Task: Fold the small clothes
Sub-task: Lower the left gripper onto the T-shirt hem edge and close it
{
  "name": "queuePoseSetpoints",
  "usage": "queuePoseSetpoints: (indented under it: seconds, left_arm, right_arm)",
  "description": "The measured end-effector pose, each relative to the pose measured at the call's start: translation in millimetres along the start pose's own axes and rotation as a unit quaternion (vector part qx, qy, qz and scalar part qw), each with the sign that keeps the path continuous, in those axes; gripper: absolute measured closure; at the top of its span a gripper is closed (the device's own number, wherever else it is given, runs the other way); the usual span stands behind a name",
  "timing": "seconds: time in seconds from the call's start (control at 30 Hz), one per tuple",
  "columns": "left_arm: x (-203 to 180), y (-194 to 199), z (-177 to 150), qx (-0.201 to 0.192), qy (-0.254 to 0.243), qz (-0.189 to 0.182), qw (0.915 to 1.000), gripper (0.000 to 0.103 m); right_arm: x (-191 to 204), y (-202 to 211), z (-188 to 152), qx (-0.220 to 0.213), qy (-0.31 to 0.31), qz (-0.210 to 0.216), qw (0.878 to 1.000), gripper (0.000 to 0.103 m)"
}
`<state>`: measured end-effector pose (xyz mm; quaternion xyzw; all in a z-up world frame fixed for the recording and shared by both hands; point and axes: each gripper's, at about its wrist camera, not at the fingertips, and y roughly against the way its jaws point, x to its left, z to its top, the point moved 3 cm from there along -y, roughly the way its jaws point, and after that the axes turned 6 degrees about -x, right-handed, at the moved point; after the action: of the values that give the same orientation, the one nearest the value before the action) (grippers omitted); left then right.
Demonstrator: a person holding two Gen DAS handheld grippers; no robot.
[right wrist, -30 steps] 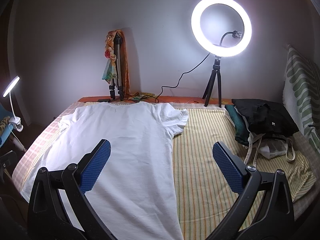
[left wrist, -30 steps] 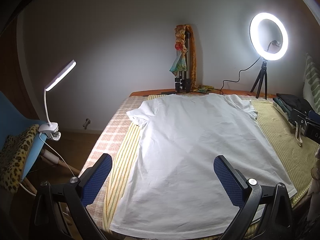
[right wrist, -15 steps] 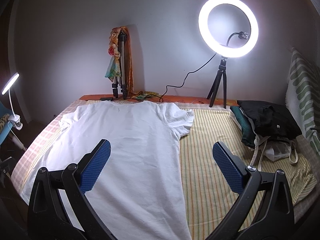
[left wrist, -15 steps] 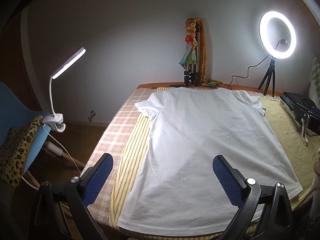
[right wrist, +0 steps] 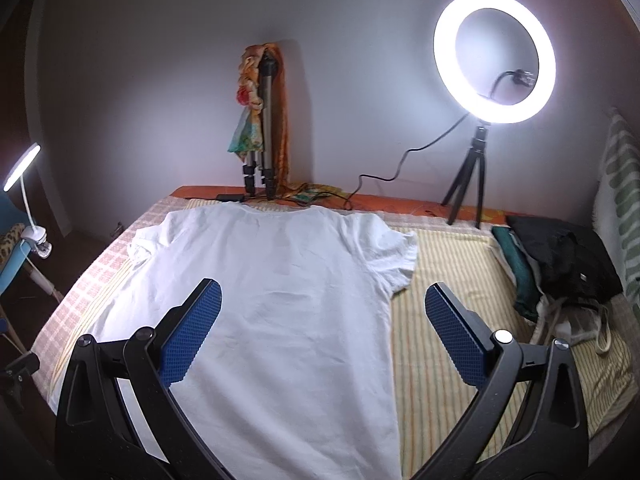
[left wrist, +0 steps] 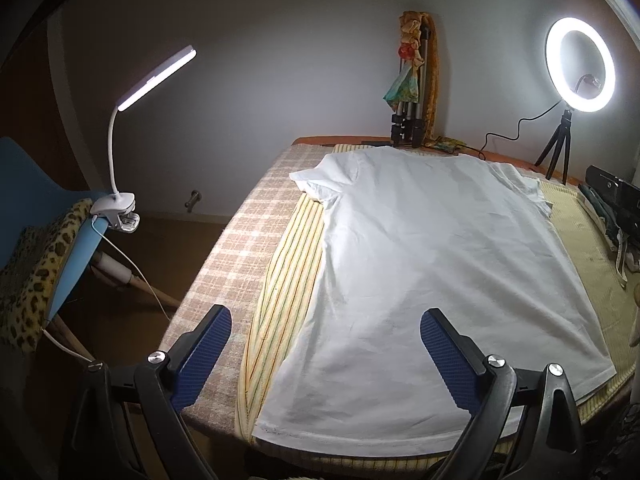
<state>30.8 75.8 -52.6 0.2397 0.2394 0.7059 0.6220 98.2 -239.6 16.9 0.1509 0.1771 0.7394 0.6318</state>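
A white T-shirt (left wrist: pixel 420 260) lies flat on the bed, collar toward the far wall and hem toward me. My left gripper (left wrist: pixel 326 316) hovers over the shirt's near left side, above the hem. Its jaws are closing but still stand wide, with nothing between the blue pads. In the right wrist view the same T-shirt (right wrist: pixel 272 280) fills the left half. My right gripper (right wrist: pixel 323 288) hangs open above the shirt's right side, below the right sleeve, and it holds nothing.
A striped yellow mat (left wrist: pixel 288 264) over a checked cloth (left wrist: pixel 240 248) covers the bed. A ring light (right wrist: pixel 494 58) and a folded tripod (right wrist: pixel 260 120) stand at the far wall. Dark clothes (right wrist: pixel 560 264) pile at the right. A clip lamp (left wrist: pixel 116 204) sits on a blue chair at the left.
Both views have shifted left, so the shirt sits further right in each. The left gripper has come lower and nearer the left hem, with its pads slightly closer together.
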Motion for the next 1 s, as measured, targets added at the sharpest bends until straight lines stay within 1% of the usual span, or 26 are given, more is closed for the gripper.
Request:
queuePoseSetpoints:
  seconds: [0.07,0.13,0.2,0.27,0.3,0.37,0.4,0.43,0.5,0.53,0.57,0.63,0.73,0.9,1.0]
  left_arm:
    - [6.9,-4.5,-4.8,0.014,0.006,-0.008,0.9998,0.012]
    - [15.3,-8.9,-11.8,0.03,0.018,-0.02,0.9992,0.025]
    - [24.0,-11.0,-19.6,0.043,0.042,-0.047,0.9971,0.031]
    - [34.0,-10.2,-26.5,0.046,0.068,-0.069,0.9942,0.032]
    - [39.8,-9.4,-30.0,0.047,0.08,-0.072,0.9931,0.032]
    - [48.6,-7.4,-36.8,0.05,0.094,-0.066,0.9921,0.043]
    - [51.6,-6.8,-40.8,0.053,0.098,-0.063,0.9918,0.051]
    - [54.9,-6.3,-45.9,0.058,0.102,-0.061,0.9912,0.054]
    - [61.7,-6.1,-56.9,0.066,0.117,-0.06,0.9891,0.058]
    - [64.9,-8.3,-62.4,0.069,0.124,-0.061,0.9879,0.063]
    - [66.8,-9.8,-67.8,0.074,0.13,-0.066,0.9865,0.065]
    - [70.0,-12.3,-78.5,0.086,0.139,-0.069,0.9842,0.067]
    - [69.6,-18.3,-84.2,0.092,0.139,-0.068,0.9838,0.067]
    - [66.1,-29.2,-85.5,0.102,0.14,-0.073,0.9822,0.066]
    - [60.3,-35.9,-86.0,0.107,0.125,-0.066,0.9841,0.064]
  right_arm:
    - [8.6,-13.2,8.7,0.006,0.012,0.016,1.0,0.0]
    - [19.7,-27.6,16.6,0.012,0.02,0.051,0.998,0.0]
    - [33.4,-41.4,21.4,0.023,0.03,0.09,0.995,0.0]
    - [51.3,-55.6,25.7,0.035,0.047,0.125,0.99,0.0]
    - [60.8,-63.1,29.2,0.039,0.056,0.137,0.988,0.0]
    - [76.9,-76.4,35.5,0.046,0.06,0.154,0.985,0.0]
    - [84.1,-82.8,38.8,0.051,0.057,0.163,0.984,0.0]
    - [92.8,-91.3,43.0,0.059,0.051,0.177,0.981,0.002]
    - [107.9,-106.6,48.6,0.077,0.046,0.2,0.976,0.007]
    - [115.0,-115.0,51.6,0.085,0.042,0.209,0.973,0.01]
    - [120.7,-121.9,53.7,0.092,0.037,0.217,0.971,0.012]
    - [135.8,-139.6,56.8,0.11,0.03,0.235,0.965,0.015]
    - [155.4,-160.1,59.0,0.133,0.025,0.254,0.958,0.019]
    - [186.8,-190.5,58.4,0.159,0.024,0.274,0.948,0.02]
    - [209.5,-209.8,56.0,0.177,0.03,0.28,0.943,0.02]
